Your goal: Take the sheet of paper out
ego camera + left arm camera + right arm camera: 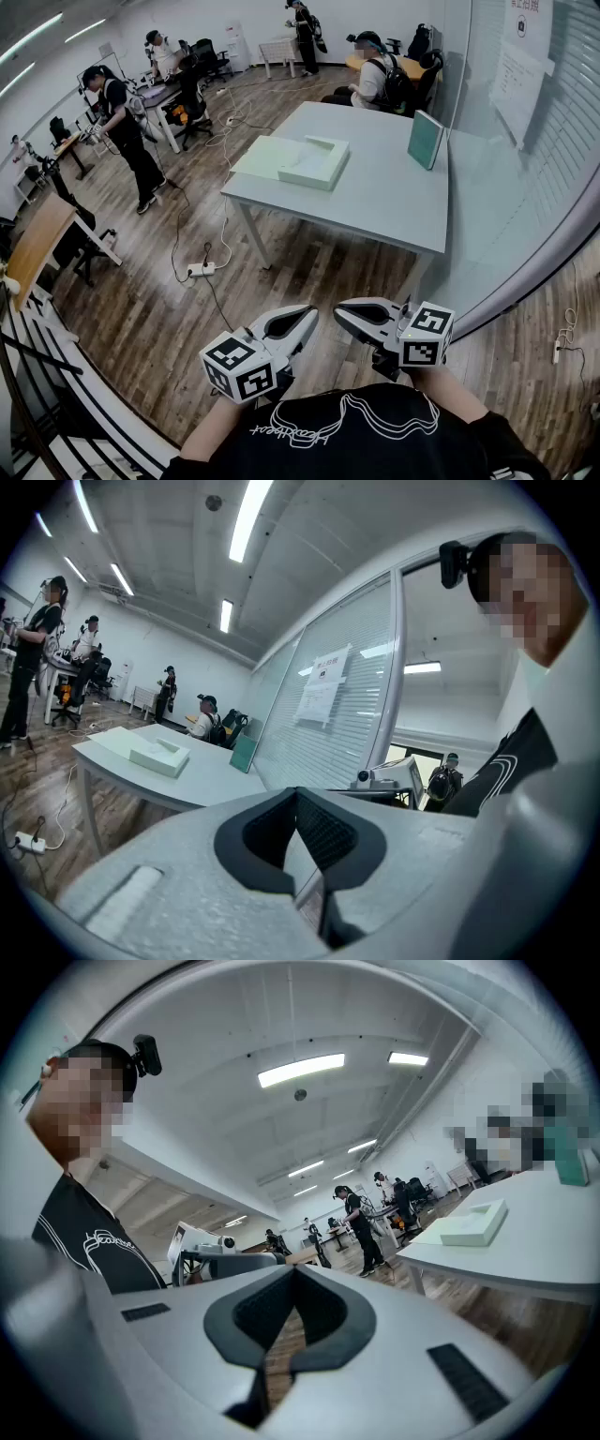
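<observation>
On the pale grey table (375,202) lies a shallow pale green box (315,161), resting partly on a flat pale sheet (258,155). The same box shows small in the left gripper view (159,755) and the right gripper view (474,1223). Both grippers hover low near my chest, far short of the table, with their tips turned toward each other. My left gripper (307,314) is shut and empty, its jaws meeting at the tip (297,797). My right gripper (340,315) is also shut with nothing between its pads (293,1277).
A green folder (427,139) stands upright at the table's far right, next to a glass partition (525,187). Cables and a power strip (200,269) lie on the wooden floor left of the table. Several people work at desks farther back. A railing runs along the lower left.
</observation>
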Demonstrator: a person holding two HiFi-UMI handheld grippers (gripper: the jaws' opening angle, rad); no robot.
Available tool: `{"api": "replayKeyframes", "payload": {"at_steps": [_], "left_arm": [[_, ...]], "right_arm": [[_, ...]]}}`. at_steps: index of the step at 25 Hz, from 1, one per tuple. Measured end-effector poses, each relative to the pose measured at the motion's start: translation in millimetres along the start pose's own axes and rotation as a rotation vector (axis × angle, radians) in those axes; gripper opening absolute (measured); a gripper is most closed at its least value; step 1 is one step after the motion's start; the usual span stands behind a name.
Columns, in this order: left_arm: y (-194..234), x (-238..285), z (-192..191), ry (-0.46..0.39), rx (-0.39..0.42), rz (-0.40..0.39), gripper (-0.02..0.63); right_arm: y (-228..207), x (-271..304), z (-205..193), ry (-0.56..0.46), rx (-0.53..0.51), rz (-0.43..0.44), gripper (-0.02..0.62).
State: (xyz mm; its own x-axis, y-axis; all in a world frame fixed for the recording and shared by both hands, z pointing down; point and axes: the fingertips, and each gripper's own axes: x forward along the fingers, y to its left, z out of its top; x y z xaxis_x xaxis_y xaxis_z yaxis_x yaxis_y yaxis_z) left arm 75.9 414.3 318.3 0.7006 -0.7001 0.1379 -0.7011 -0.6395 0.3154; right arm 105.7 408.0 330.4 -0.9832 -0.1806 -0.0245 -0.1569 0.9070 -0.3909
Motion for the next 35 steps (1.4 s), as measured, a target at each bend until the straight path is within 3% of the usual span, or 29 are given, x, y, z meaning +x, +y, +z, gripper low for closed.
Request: {"api": "replayKeyframes", "payload": {"at_steps": [26,35], "left_arm": [[-15,33,-14,-0.034,-0.028,0.017,0.012],[23,49,-25,-0.027,-0.058,0.028,0.012]], "right_arm": [[-21,-42,1,-0.052,0.029,0.001,0.005],[-63,-30,-8,-0.055,0.063,-0.016,0.005]]}}
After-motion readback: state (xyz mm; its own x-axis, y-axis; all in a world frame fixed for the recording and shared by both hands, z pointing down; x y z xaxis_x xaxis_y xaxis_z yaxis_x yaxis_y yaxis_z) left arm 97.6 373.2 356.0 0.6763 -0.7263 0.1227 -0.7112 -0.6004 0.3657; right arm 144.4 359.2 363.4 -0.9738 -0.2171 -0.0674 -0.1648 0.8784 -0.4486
